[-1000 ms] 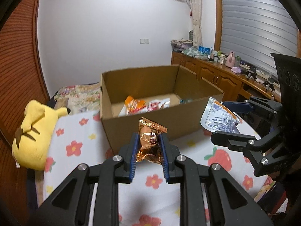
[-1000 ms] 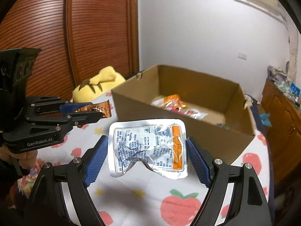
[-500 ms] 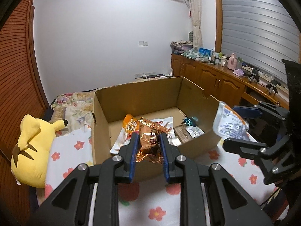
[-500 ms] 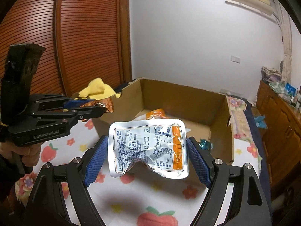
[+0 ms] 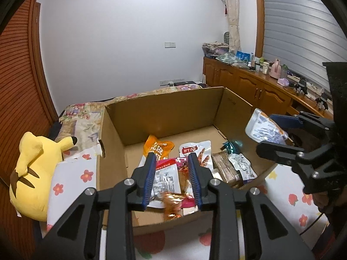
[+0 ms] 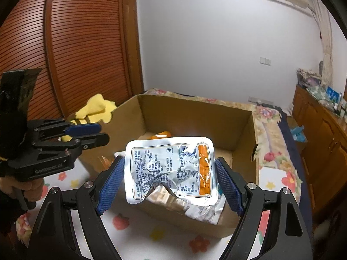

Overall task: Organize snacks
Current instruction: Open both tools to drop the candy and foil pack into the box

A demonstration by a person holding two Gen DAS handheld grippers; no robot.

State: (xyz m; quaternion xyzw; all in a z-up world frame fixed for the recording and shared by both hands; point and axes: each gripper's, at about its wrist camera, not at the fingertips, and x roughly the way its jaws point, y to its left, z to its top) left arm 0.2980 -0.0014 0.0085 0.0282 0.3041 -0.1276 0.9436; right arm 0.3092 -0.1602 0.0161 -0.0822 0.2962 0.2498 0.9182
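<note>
- The left hand-held gripper (image 5: 173,178) hangs over the near end of the cardboard box (image 5: 164,112) with its blue pads spread apart and nothing between them. The copper-foil snack (image 5: 172,203) lies just below and a little nearer than the fingertips, on top of the packets already in the box.
- A second ago that copper-foil snack was pinched in this gripper, out in front of the box wall; half a second ago it was being carried over the rim. Now it is let go and inside, so that piece looks done.
- The right hand-held gripper (image 6: 170,174) is closed on the silver pouch with the orange stripe (image 6: 171,171), held flat by its two side edges, long side running across between the pads.
- The pouch sits above the right near corner of the box, at the rim; the open floor lies ahead and to the left of it. Earlier it hovered over the flowered bedspread (image 6: 134,227), short of the box.
- I'd judge the right hand nearer to the next drop: ease forward over the rim, then open.
- A yellow Pikachu plush (image 5: 34,169) lies on the bed left of the box.
</note>
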